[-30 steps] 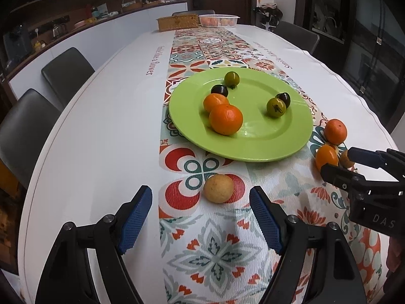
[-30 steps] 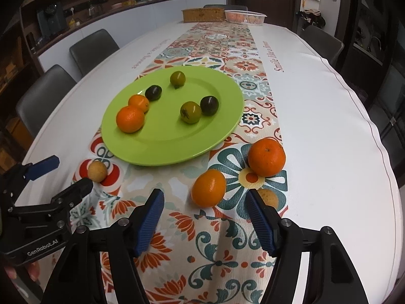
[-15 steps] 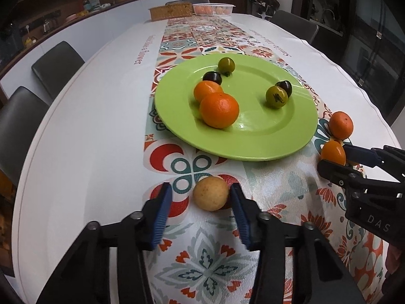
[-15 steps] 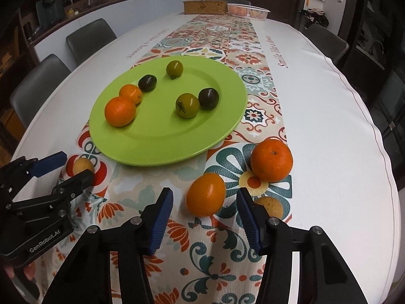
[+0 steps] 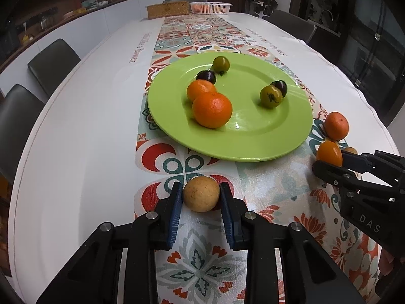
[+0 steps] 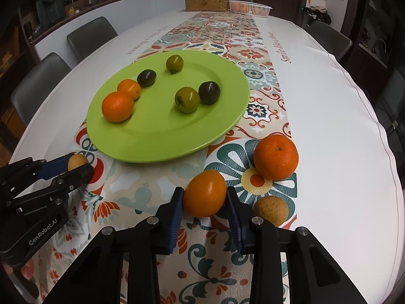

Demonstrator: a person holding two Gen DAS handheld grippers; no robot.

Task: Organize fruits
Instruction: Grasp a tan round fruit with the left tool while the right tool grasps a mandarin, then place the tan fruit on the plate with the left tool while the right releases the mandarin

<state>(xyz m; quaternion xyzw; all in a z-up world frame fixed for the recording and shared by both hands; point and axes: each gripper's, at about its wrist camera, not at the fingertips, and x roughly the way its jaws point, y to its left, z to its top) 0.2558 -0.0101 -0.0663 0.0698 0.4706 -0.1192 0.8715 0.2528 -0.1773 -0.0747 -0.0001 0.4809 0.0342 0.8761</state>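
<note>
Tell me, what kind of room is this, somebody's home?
Most likely a home dining room that opens onto a kitchen. A long table with a patterned runner has dark chairs around it, and behind them runs a counter with what look like small kitchen appliances.

Sharp, evenly lit table; dim surroundings, fisheye-bent dark corners.

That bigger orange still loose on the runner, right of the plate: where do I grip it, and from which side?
Grip the bigger orange across its widest middle, coming down from above. It is round, so any pair of opposite sides will do, but the tan fruit and the orange in the right gripper crowd its near side, while the far side looks free.
</note>
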